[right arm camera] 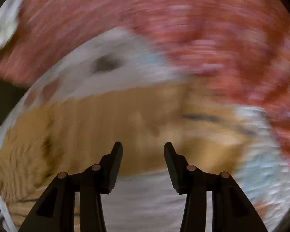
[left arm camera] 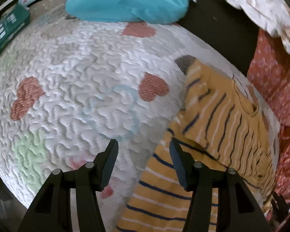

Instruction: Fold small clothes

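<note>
The left gripper (left arm camera: pixel 143 145) is hovering low over a white textured blanket (left arm camera: pixel 83 73) printed with pink hearts (left arm camera: pixel 152 89) and pale green and blue patches. Its jaws are standing wide apart with nothing between them. One finger (left arm camera: pixel 111 160) is hanging over bare blanket, while the other finger (left arm camera: pixel 176 160) is sitting over the edge of a mustard-yellow striped garment (left arm camera: pixel 222 116).

That striped garment, a small top with navy and white stripes, is lying along the blanket's right-hand edge in the left wrist view. Part of it is folded over, so one layer is resting on another, and the stripes of the two layers are running in different directions. A neckline opening is showing toward the garment's far end.

A turquoise cloth (left arm camera: pixel 129 0) is lying bunched at the blanket's far edge, overlapping it. A dark green box (left arm camera: pixel 7 29) with white markings is sitting off the blanket's far left corner. Beyond the right edge, a red patterned fabric (left arm camera: pixel 274 81) is lying beside the striped top, and a white floral cloth (left arm camera: pixel 261 5) is hanging over the upper right.

The right gripper (right arm camera: pixel 143 147) is also released, its jaws spread with nothing held. Its view is heavily blurred, but the fingers are pointing at the striped garment (right arm camera: pixel 98 119), with white blanket (right arm camera: pixel 145 193) below it and the red fabric (right arm camera: pixel 183 19) filling the far side. Whether the fingertips (right arm camera: pixel 117 150) are touching the cloth cannot be told.
</note>
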### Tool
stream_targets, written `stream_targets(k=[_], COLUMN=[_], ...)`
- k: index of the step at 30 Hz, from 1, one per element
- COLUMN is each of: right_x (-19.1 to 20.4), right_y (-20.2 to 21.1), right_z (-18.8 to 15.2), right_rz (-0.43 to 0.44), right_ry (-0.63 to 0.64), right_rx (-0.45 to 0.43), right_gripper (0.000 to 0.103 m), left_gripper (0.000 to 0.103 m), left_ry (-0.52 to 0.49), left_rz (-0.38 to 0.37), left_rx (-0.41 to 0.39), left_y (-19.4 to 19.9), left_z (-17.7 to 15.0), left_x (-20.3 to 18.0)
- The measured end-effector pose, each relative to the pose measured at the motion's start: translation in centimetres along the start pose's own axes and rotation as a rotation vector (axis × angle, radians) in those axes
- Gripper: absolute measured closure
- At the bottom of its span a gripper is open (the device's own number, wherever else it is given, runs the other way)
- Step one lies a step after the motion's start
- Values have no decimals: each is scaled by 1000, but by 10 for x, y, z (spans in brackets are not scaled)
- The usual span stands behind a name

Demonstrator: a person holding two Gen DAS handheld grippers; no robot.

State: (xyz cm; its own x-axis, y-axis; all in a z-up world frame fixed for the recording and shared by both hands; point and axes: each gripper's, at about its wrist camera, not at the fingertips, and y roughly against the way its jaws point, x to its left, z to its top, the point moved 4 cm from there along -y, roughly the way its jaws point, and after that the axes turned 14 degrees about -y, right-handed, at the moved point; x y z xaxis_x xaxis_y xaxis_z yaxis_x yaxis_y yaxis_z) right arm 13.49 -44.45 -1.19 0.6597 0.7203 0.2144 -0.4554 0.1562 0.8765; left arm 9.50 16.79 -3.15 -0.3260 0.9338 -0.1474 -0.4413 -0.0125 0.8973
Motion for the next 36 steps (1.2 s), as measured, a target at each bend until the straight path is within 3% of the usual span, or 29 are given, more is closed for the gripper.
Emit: stream_targets(k=[1, 5, 11, 15, 17, 18, 19, 21, 25, 27, 29, 30, 33, 35, 36], right_x=[-32, -76, -44, -36, -35, -37, -39, -44, -36, -16, 13, 32, 86, 123, 133], right_y=[8, 20, 2, -13, -21, -22, -18, -6, 28, 35, 39, 41, 49, 50, 50], right_z=[13, 21, -11, -15, -13, -13, -11, -6, -2, -9, -26, -38, -82, -107, -111], right_rz=[-15, -30, -23, -55, -87, -96, -94, -21, 212, 350, 530, 626, 799, 827, 821], right_ry=[-44, -21, 247, 267, 280, 277, 261, 173, 29, -4, -32, -38, 26, 110, 142], right_rx=[-22, -30, -17, -59, -70, -70, -71, -50, 1, 72, 201, 276, 448, 519, 512], right_gripper=[55, 54, 51, 51, 66, 94, 96, 96, 97, 97, 96, 96, 92, 86, 76], left_gripper=[49, 49, 49, 49, 49, 49, 49, 49, 49, 49, 49, 49, 48, 45, 42], left_ry=[-21, -99, -264, -357, -394, -406, -414, -416, -369, -342, -322, -312, -281, -263, -254], left_rz=[2, -24, -64, -77, -85, -84, -85, -97, -135, -156, -184, -203, -274, -311, -332], left_rx=[7, 28, 59, 83, 92, 91, 88, 85, 99, 107, 109, 113, 128, 131, 132], left_y=[-3, -10, -18, -23, -24, -24, -24, -23, -23, -23, -24, -23, -25, -25, -26], left_z=[0, -5, -29, -48, -57, -59, -61, -60, -57, -56, -53, -53, -52, -52, -52], left_x=[-10, -48, -116, -145, -154, -156, -158, -160, -156, -152, -150, -149, -149, -150, -150])
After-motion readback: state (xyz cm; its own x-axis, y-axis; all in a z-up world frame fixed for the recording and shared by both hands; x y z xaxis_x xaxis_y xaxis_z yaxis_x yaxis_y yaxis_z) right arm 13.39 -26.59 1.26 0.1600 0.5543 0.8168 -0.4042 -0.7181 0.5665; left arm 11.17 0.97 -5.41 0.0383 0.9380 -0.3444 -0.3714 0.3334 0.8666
